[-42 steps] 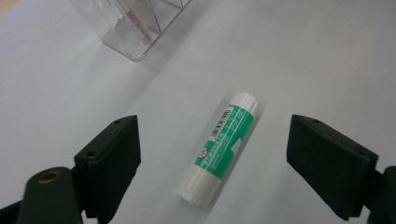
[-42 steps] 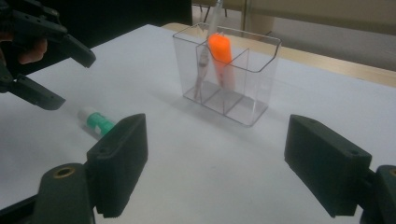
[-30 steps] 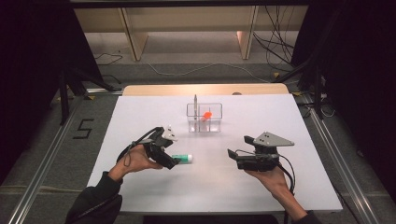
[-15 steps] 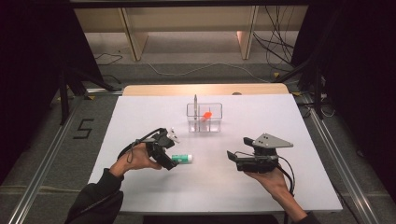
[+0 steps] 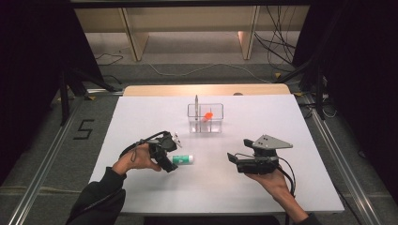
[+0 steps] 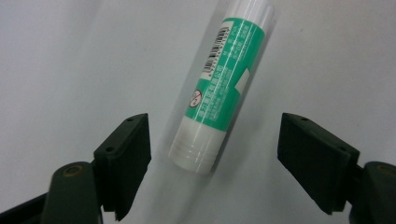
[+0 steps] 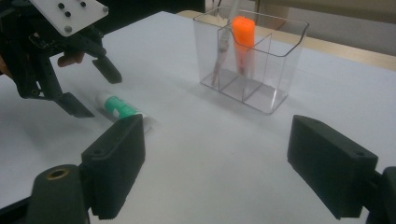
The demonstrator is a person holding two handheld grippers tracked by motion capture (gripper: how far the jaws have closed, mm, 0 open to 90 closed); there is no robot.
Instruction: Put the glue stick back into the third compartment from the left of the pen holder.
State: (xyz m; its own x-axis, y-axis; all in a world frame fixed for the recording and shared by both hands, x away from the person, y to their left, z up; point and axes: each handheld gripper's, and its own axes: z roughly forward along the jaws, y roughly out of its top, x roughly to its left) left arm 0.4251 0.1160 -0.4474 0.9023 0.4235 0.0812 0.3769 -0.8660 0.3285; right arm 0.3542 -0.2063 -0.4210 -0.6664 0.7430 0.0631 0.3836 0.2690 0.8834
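Observation:
A green and white glue stick point(image 5: 183, 159) lies on the white table point(image 5: 263, 126). My left gripper point(image 5: 172, 160) points at its left end. In the left gripper view the stick's white base point(image 6: 195, 149) lies between the jaws with a gap on each side. These jaws have just been closing and press on nothing. From the right gripper view, the left gripper point(image 7: 95, 88) straddles the glue stick point(image 7: 122, 108). My right gripper point(image 5: 231, 159) hovers open to the right with nothing between its jaws point(image 7: 215, 154).
A clear divided organiser point(image 5: 205, 123) stands at the table's middle back, holding an orange marker point(image 5: 208, 114) and a pen point(image 5: 196, 101). In the right gripper view, the organiser point(image 7: 268, 88) is ahead. Dark stands flank the table.
The left gripper has edged slightly to the right, over the glue stick's end. The right gripper and the glue stick have kept still.

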